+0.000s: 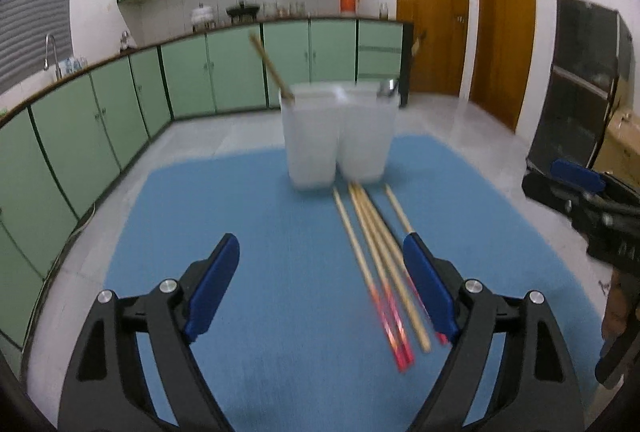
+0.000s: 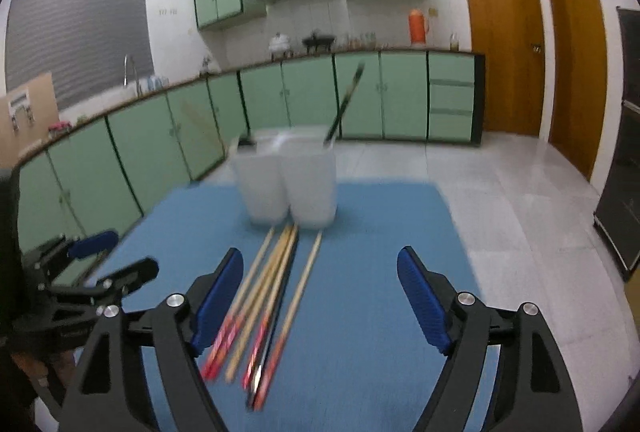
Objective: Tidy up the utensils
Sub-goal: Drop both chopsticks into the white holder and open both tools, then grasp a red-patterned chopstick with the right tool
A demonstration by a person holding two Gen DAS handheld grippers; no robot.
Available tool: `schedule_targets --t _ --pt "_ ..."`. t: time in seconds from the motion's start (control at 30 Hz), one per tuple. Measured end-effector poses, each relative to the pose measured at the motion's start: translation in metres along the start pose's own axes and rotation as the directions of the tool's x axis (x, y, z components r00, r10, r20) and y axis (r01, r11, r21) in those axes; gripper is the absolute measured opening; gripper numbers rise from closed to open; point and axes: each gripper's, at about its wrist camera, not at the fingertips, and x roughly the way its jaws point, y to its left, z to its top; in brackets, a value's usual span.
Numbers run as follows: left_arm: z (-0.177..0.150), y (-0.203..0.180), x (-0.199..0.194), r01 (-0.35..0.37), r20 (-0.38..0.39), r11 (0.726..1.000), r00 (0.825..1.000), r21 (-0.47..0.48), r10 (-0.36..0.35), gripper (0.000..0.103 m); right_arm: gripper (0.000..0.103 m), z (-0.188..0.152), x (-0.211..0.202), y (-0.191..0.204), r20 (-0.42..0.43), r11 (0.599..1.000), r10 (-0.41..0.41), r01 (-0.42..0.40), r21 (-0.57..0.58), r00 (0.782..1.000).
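Both jaws stand spread with nothing between their blue pads: the left gripper fills the lower part of its view, the right gripper the lower part of its own. Beneath them, a blue rectangular mat covers the tabletop. At centre frame stand two translucent white plastic containers, touching side by side, each with one stick leaning out. Just below them on the mat lies a loose bundle of wooden chopsticks with red ends, blurred, lying near the left gripper's right finger.
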Motion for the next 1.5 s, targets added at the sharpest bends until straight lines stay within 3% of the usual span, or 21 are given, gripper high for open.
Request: schedule_targets --t 0.27,0.47,0.83,1.5 --pt "-0.049 -0.002 0.002 -0.004 -0.109 1.0 0.994 0.008 0.004 0.081 0.07 -0.06 0.009 0.024 -0.188 0.999 0.009 -0.019 -0.049 0.982" --pt "-0.059 0.002 0.003 -0.008 -0.144 1.0 0.99 -0.009 0.007 0.081 0.064 -0.076 0.02 0.027 -0.271 0.998 -0.009 -0.006 -0.054 0.963" --pt "-0.061 -0.001 0.013 -0.002 -0.175 1.0 0.985 -0.029 -0.004 0.081 0.06 -0.081 0.039 0.037 -0.323 0.996 -0.034 0.005 -0.091 0.946" --pt "-0.064 -0.011 0.017 0.018 -0.196 1.0 0.98 -0.012 -0.02 0.081 0.059 -0.086 0.043 0.034 -0.345 0.993 -0.058 0.019 -0.114 0.937"
